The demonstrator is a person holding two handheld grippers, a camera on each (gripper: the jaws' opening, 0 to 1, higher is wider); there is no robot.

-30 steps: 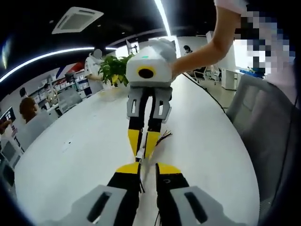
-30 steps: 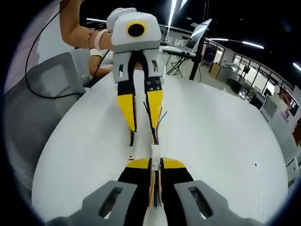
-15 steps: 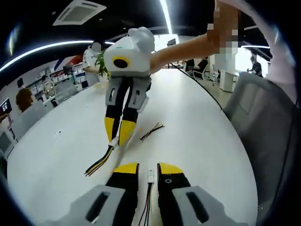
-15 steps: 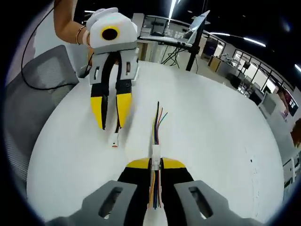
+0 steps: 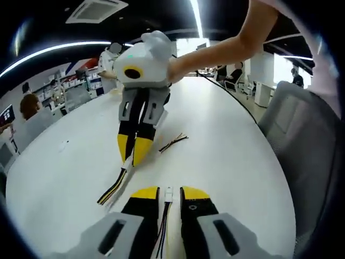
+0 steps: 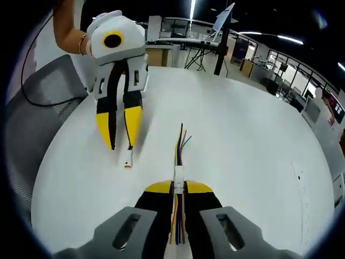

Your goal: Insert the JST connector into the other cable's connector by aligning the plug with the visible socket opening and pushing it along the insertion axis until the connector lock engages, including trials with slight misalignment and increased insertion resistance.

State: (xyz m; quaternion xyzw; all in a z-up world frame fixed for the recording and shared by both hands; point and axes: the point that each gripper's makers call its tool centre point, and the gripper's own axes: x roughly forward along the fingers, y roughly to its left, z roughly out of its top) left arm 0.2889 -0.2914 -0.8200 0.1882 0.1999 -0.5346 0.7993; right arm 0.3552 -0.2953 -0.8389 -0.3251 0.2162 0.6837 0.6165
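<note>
Holding the two halves apart above the white tabletop (image 6: 259, 140), the left gripper (image 6: 119, 144) has its fingers closed on a cable whose small plug (image 6: 128, 160) hangs just below their tips. The right gripper (image 6: 178, 186) pinches a white connector (image 6: 178, 175), coloured wires (image 6: 182, 143) fanning forward along its axis. The plug lies left of that connector in the right gripper view, near but not aligned, so mating likely needs a sideways shift first.

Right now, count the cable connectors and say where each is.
2. A small connector sits between the left gripper's jaws; a white connector is clamped in the right gripper. The loose wires beyond may hide another.
</note>
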